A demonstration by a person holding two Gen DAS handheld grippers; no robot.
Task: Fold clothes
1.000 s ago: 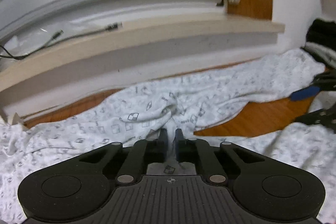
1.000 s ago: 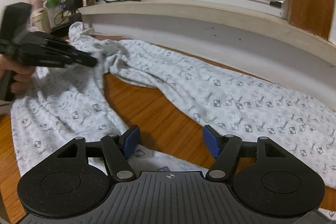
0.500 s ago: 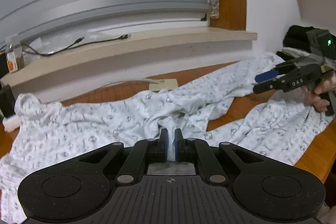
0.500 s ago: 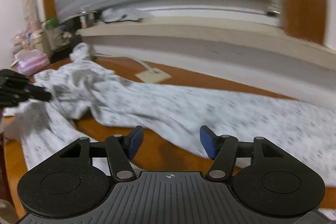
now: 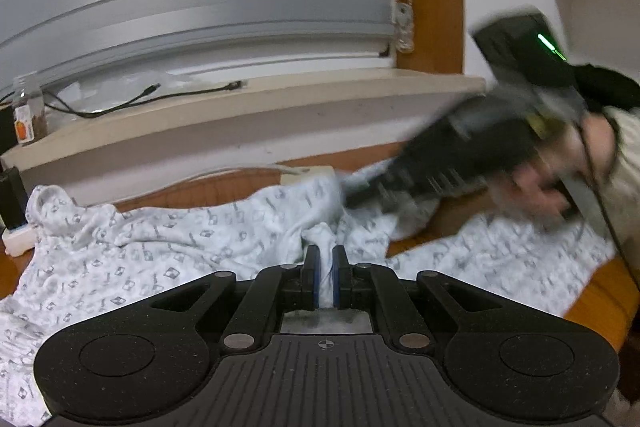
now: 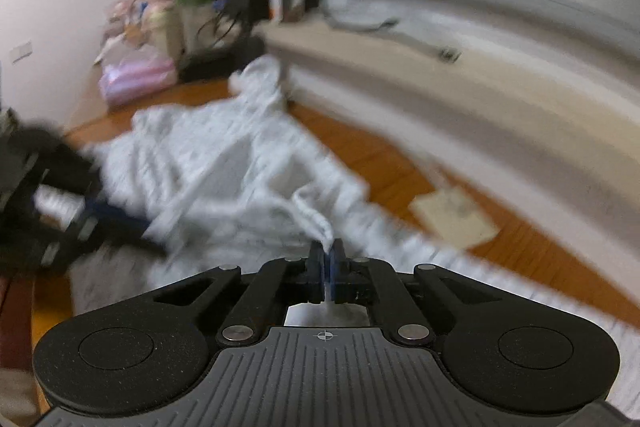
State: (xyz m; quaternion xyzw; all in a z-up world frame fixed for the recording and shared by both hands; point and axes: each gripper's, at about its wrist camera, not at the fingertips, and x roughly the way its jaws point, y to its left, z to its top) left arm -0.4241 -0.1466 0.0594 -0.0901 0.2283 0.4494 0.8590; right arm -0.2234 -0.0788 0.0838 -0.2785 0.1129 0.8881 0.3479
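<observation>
A white garment with small grey square prints [image 5: 160, 247] lies spread over the wooden table [image 5: 600, 291]. My left gripper [image 5: 325, 255] is shut on a raised fold of it near its middle. In the left wrist view, my right gripper [image 5: 360, 195] comes in blurred from the right, held by a hand [image 5: 560, 179], its tip at the cloth just beyond that fold. In the right wrist view the right gripper [image 6: 328, 247] has its jaws closing tight, pads pressed on a ridge of the garment [image 6: 208, 147]. The left gripper [image 6: 132, 231] shows blurred at the left.
A window sill [image 5: 240, 107] with a black cable and a small bottle [image 5: 26, 115] runs behind the table. A beige card [image 6: 456, 215] lies on the wood by the wall. A white power strip [image 5: 18, 239] sits far left, a pink pack [image 6: 136, 75] in the corner.
The right gripper swung left across the table toward the left gripper and went from open to shut on the cloth. The left gripper kept its hold on the fold.
</observation>
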